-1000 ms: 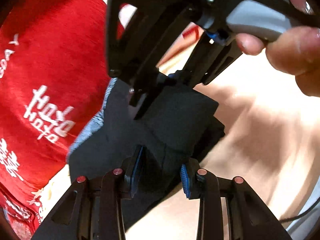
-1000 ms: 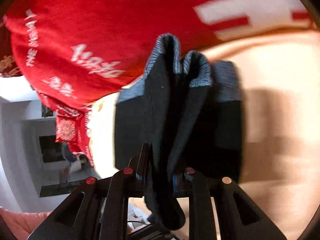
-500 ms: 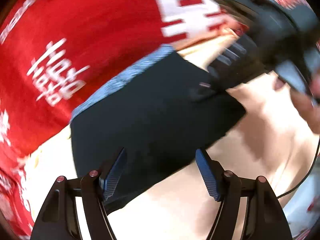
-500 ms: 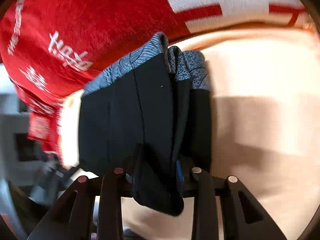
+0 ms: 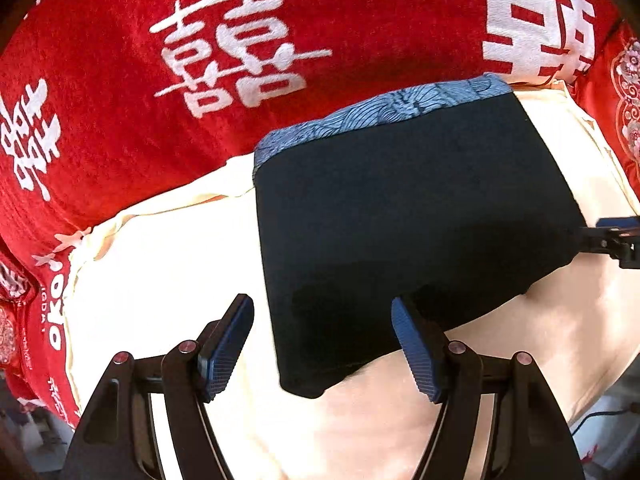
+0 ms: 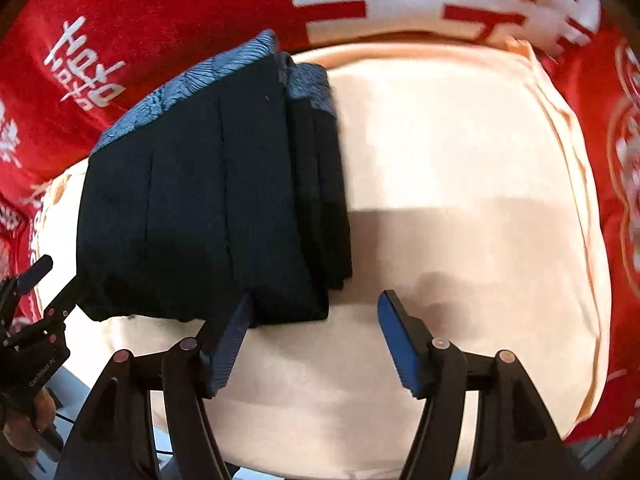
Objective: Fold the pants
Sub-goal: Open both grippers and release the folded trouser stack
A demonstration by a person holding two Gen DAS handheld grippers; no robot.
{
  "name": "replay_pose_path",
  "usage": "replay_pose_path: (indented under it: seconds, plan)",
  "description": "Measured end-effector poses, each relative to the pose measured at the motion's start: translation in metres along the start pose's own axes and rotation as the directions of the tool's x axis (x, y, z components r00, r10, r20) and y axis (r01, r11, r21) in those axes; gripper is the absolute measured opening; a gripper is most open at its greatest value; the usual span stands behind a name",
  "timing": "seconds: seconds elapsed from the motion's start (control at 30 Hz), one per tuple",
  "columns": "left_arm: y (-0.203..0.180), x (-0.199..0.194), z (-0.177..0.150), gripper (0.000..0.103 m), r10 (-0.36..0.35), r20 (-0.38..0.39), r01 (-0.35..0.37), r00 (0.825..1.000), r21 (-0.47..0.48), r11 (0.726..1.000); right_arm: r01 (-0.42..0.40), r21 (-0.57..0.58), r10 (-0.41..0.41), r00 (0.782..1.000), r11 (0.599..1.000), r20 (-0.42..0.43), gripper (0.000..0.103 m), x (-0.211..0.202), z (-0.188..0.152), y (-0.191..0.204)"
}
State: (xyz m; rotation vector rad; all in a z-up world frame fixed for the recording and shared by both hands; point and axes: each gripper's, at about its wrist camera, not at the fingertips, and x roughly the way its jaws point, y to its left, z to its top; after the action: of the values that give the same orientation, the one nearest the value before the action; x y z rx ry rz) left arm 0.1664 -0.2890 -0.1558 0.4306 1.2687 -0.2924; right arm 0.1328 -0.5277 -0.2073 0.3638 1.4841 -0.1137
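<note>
- Both tongs stand apart, gripping nothing; we see the left gripper (image 5: 322, 344) hanging over the near corner of the folded pants (image 5: 408, 220).
- The pants lie on the cream cushion (image 6: 460, 184), patterned waistband (image 5: 380, 116) far, long axis running away from us.
- The right gripper (image 6: 310, 340), jaws just opened, straddles the stacked fold edge (seemingly nearer).

This looks like a home bedroom. A cream-coloured padded cushion or mattress surface (image 6: 460, 184) with stitched seams lies against a plush red blanket woven with large white double-happiness characters (image 5: 240, 40), the kind of wedding bedding kept in a household. Folded dark pants with a blue patterned waistband (image 5: 400, 216) rest on the cream surface.
</note>
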Motion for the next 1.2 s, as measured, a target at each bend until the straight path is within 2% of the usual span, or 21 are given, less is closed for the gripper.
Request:
replay_pose_path:
  seconds: [0.2, 0.4, 0.47, 0.73, 0.93, 1.0, 1.07, 1.1, 1.13, 1.2]
  plan:
    - [0.022, 0.007, 0.003, 0.072, -0.029, -0.025, 0.028, 0.999, -0.015, 0.999, 0.137, -0.029, -0.138, 0.99, 0.99, -0.03, 0.072, 0.003, -0.016, 0.016]
    - [0.041, 0.01, 0.005, 0.072, -0.058, -0.033, 0.058, 0.998, -0.013, 0.998, 0.121, 0.031, -0.119, 0.991, 0.992, -0.065, 0.073, 0.003, -0.034, 0.029]
    - [0.047, 0.012, 0.003, 0.072, -0.068, -0.04, 0.067, 0.997, -0.018, 0.998, 0.113, 0.037, -0.111, 0.991, 0.993, -0.073, 0.08, 0.004, -0.039, 0.034]
    - [0.053, 0.011, -0.006, 0.072, -0.081, -0.052, 0.081, 0.995, -0.007, 0.997, 0.082, 0.064, -0.076, 0.994, 0.995, -0.083, 0.08, 0.009, -0.05, 0.053]
    - [0.059, 0.018, -0.012, 0.072, -0.122, -0.082, 0.118, 0.989, -0.045, 0.992, 0.05, 0.107, -0.042, 0.996, 0.993, -0.082, 0.08, 0.012, -0.063, 0.039]
    - [0.064, 0.021, -0.011, 0.072, -0.172, -0.086, 0.165, 0.981, -0.082, 0.983, 0.027, 0.123, -0.018, 0.997, 0.992, -0.07, 0.082, 0.009, -0.065, 0.034]
    - [0.072, 0.024, -0.009, 0.073, -0.27, -0.082, 0.255, 0.959, -0.155, 0.954, 0.004, 0.135, 0.003, 0.998, 0.991, -0.055, 0.085, 0.003, -0.062, 0.035]
    - [0.076, 0.026, -0.008, 0.075, -0.3, -0.077, 0.282, 0.951, -0.181, 0.942, -0.008, 0.141, 0.015, 0.999, 0.99, -0.046, 0.086, 0.0, -0.061, 0.032]
    - [0.079, 0.027, -0.006, 0.088, -0.317, -0.069, 0.297, 0.946, -0.204, 0.933, -0.018, 0.145, 0.023, 0.999, 0.989, -0.034, 0.089, -0.002, -0.059, 0.03]
    - [0.083, 0.025, -0.004, 0.091, -0.319, -0.038, 0.301, 0.947, -0.234, 0.924, -0.033, 0.149, 0.035, 0.999, 0.988, -0.01, 0.091, -0.006, -0.055, 0.024]
